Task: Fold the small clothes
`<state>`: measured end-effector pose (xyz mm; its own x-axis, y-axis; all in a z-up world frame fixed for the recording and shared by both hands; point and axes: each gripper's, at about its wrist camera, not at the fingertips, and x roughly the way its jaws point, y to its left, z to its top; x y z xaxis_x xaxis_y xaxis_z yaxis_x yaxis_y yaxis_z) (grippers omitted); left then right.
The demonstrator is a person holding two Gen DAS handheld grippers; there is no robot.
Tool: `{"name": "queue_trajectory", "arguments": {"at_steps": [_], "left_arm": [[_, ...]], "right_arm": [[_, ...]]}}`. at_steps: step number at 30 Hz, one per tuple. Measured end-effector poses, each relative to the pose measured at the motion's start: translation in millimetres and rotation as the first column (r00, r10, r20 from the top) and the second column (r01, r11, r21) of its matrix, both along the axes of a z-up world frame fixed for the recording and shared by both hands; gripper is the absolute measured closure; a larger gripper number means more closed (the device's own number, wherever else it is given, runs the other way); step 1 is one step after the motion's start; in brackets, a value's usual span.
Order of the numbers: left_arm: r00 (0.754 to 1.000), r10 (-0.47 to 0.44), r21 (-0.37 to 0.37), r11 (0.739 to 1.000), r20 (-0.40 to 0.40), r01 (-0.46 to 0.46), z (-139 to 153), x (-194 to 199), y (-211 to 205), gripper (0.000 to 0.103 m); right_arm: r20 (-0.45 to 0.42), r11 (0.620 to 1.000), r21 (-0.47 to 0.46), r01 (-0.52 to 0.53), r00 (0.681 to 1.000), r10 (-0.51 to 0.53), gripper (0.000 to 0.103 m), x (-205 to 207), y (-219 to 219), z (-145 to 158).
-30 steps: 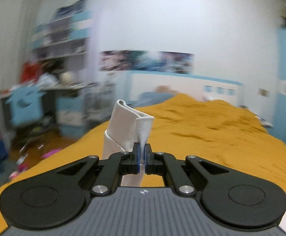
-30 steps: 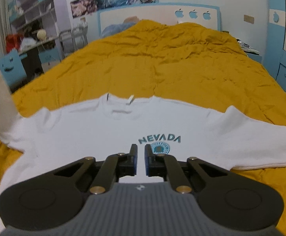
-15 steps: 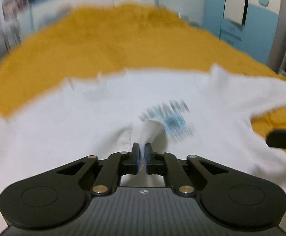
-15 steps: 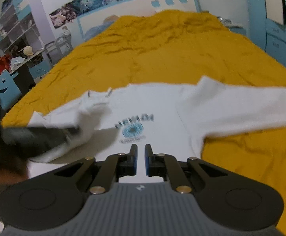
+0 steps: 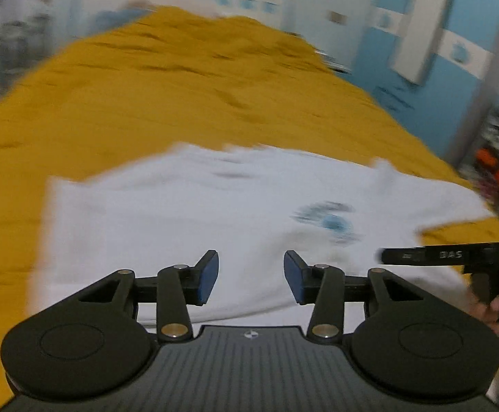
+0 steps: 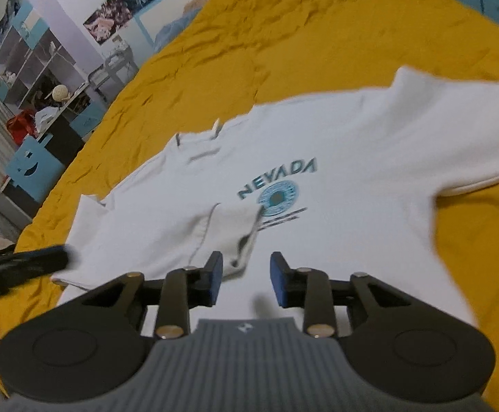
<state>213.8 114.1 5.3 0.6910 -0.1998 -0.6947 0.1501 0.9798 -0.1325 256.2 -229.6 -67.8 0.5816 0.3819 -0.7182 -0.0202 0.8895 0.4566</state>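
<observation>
A white long-sleeved shirt (image 6: 335,144) with a teal NEVADA print lies flat on the mustard bedspread (image 6: 283,44). Its left sleeve (image 6: 222,230) is folded in across the chest, its cuff next to the print. The right sleeve (image 6: 462,158) is spread out to the right. My right gripper (image 6: 246,274) is open and empty, low over the shirt's lower middle. My left gripper (image 5: 251,276) is open and empty over the shirt (image 5: 197,213); that view is blurred. The right gripper's black body also shows in the left wrist view (image 5: 455,255).
A headboard with apple shapes (image 5: 246,3) stands at the far end of the bed. Shelves and a cluttered desk (image 6: 43,79) are to the left, with a blue chair (image 6: 29,164). Blue cabinets (image 5: 455,51) line the right wall.
My left gripper carried the left sleeve over the chest, opened and let it go. My right gripper opened from shut and moved lower over the shirt.
</observation>
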Motion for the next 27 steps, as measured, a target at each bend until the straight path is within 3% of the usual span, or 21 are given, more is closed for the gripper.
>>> {"name": "queue_trajectory", "arguments": {"at_steps": [3, 6, 7, 10, 12, 17, 21, 25, 27], "left_arm": [[0.994, 0.112, 0.057, 0.992, 0.016, -0.113, 26, -17, 54, 0.051], [0.980, 0.197, 0.076, 0.977, 0.010, -0.197, 33, -27, 93, 0.048], [0.975, 0.224, 0.071, 0.972, -0.006, -0.223, 29, -28, 104, 0.048], [0.968, 0.247, 0.020, 0.969, -0.051, -0.246, 4, -26, 115, 0.048], [0.967, 0.242, -0.025, 0.969, -0.083, -0.245, -20, -21, 112, 0.048], [0.948, 0.279, -0.149, 0.942, -0.154, -0.301, -75, -2, 117, 0.048], [0.928, 0.322, -0.222, 0.906, -0.188, -0.360, -98, 19, 121, 0.048], [0.916, 0.366, -0.193, 0.899, -0.164, -0.394, -104, 24, 126, 0.048], [0.909, 0.380, -0.219, 0.885, -0.172, -0.411, -108, 28, 131, 0.048]], "right_arm": [[-0.048, 1.000, 0.007, -0.008, 0.999, 0.008, 0.074, 25, 12, -12], [-0.118, 0.999, 0.036, -0.002, 0.993, 0.007, 0.074, 52, 23, -30], [-0.151, 0.999, 0.040, 0.007, 0.989, -0.001, 0.075, 60, 27, -38], [-0.177, 0.999, 0.036, 0.008, 0.984, -0.001, 0.097, 72, 42, -48], [-0.151, 1.000, -0.007, -0.008, 0.989, 0.007, 0.099, 74, 52, -39], [0.013, 0.986, -0.123, -0.112, 0.993, 0.114, 0.100, 82, 78, 28], [0.112, 0.978, -0.140, -0.152, 0.979, 0.168, 0.100, 99, 96, 90], [0.190, 0.971, -0.154, -0.182, 0.959, 0.210, 0.100, 115, 116, 139], [0.229, 0.965, -0.178, -0.194, 0.945, 0.232, 0.100, 118, 126, 159]]}}
